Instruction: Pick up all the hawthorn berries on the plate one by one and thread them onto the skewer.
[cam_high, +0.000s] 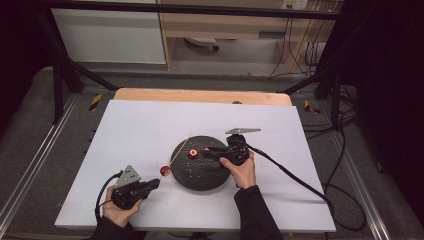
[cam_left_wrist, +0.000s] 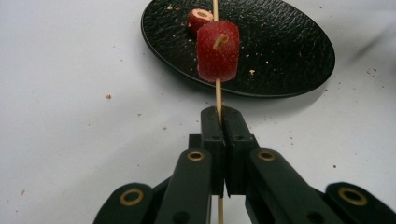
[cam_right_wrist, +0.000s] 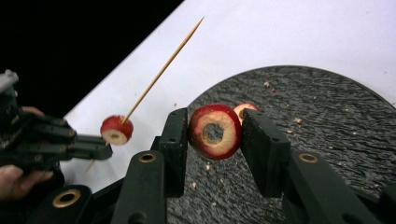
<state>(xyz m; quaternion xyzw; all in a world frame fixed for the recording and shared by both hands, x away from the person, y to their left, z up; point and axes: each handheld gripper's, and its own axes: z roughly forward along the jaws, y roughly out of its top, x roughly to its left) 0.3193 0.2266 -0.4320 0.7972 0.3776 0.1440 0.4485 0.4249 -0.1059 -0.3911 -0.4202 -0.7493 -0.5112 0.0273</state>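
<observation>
Nowhere legible writing — skewer, plate

The left gripper has its jaws clamped tight (on a thin skewer); the right gripper pinches a cored fruit ring.

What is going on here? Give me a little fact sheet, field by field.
Surface: white table top
Dish: round black textured plate
Left hand-held gripper: shut on thin wooden skewer
On skewer: one red cored fruit slice already threaded, near the plate's edge
Right hand-held gripper: jaws either side of a second red ring-shaped fruit slice over the plate, hole facing camera
Also on plate: another red fruit piece, scattered crumbs
Likely activity: threading fruit slices onto the skewer
</observation>
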